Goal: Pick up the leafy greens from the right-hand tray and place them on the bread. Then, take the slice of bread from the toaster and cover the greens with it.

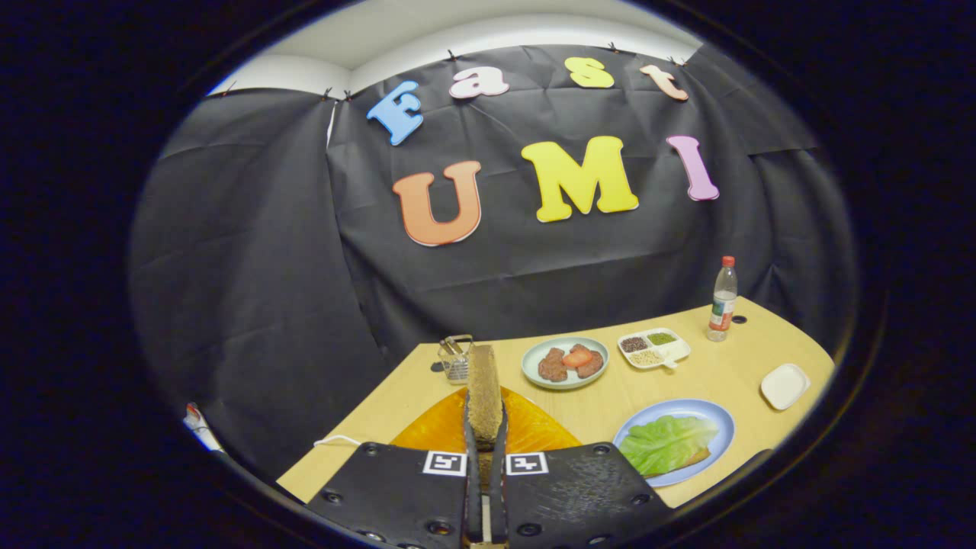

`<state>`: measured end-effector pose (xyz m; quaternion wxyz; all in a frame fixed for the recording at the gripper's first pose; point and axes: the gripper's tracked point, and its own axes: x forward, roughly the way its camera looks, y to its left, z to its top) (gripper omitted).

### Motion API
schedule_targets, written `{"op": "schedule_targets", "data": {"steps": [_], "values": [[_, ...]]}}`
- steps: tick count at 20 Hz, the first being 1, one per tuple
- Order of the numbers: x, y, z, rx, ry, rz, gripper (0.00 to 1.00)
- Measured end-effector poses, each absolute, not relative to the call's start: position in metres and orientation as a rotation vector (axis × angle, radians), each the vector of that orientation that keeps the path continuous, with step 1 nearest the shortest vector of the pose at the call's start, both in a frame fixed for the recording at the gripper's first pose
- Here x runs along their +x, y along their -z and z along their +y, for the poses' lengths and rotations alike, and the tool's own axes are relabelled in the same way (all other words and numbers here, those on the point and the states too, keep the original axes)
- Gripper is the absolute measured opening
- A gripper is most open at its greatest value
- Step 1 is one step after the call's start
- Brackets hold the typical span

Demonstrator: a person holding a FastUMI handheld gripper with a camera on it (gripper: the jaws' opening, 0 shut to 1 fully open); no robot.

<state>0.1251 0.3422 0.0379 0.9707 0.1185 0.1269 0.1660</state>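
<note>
Wooden table; gripper jaws clamp upright bread slice.

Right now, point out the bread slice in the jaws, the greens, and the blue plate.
bread slice [483, 396], gripper view, its upright crust edge
greens [665, 442], gripper view, middle of the leaf
blue plate [717, 415], gripper view, bare rim beyond the leaf

Legible text: none. Bottle on counter: label too small to read. Hand-held gripper: 2 square coded markers, no words or numbers.
</note>
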Motion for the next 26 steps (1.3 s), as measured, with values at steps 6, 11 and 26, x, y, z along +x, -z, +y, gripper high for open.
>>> {"op": "schedule_targets", "data": {"steps": [6, 11, 26], "values": [[0.119, -0.06, 0.292, 0.278, -0.322, 0.194, 0.04], [0.137, -0.027, 0.23, 0.272, -0.228, 0.225, 0.04], [0.194, 0.099, 0.173, 0.42, -0.179, 0.381, 0.04]]}}
